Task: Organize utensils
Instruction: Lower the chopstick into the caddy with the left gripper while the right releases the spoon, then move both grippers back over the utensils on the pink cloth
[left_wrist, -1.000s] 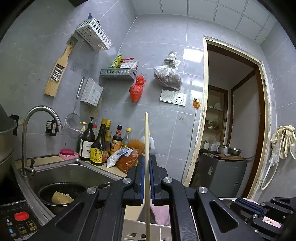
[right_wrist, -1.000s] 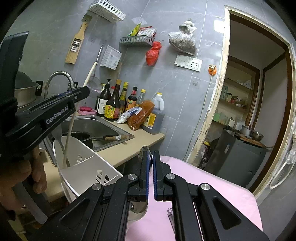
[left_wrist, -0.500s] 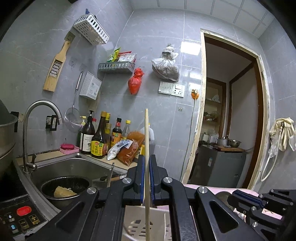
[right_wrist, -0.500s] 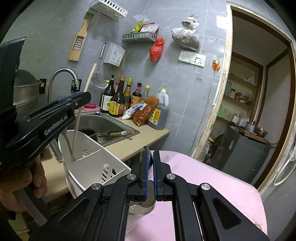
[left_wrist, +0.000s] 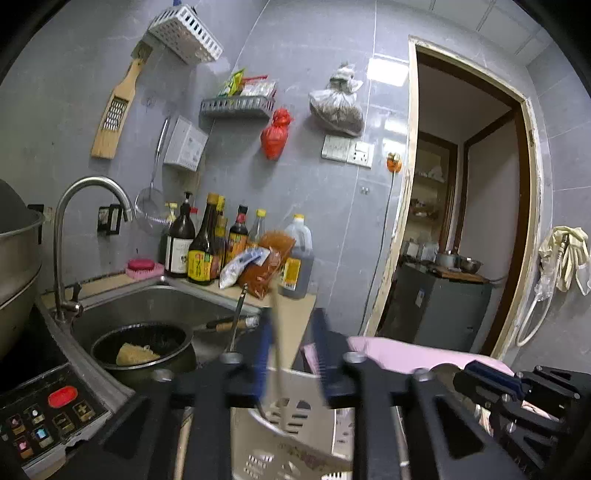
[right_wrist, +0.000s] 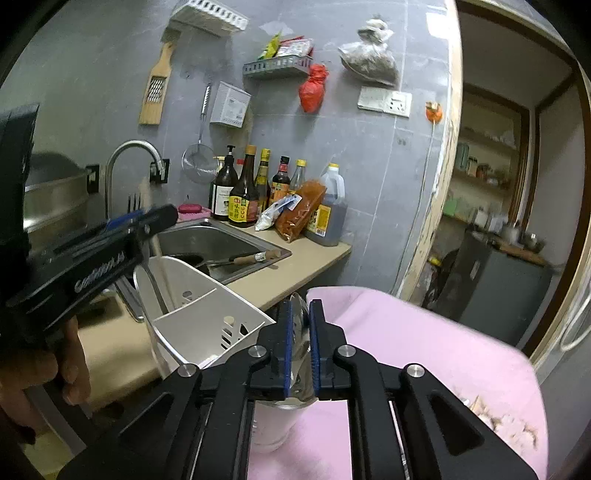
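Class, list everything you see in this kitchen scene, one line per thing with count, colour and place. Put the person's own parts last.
utensil holder: one, white, in front of the sink
chopstick: one, pale wood, reaching down into the holder, between the left jaws
spoon: one, metal, between the right jaws
sink: one, steel, left of the counter
pan: one, dark, inside the sink
bottles: about six, mostly dark, against the wall
grater: one, wooden, hung on the wall
cloth: one, pink, below the right gripper
left gripper: one, black, jaws just opened, clear of the chopstick
right gripper: one, black, jaws just easing open, pads on the spoon
hand: one, holding the left gripper
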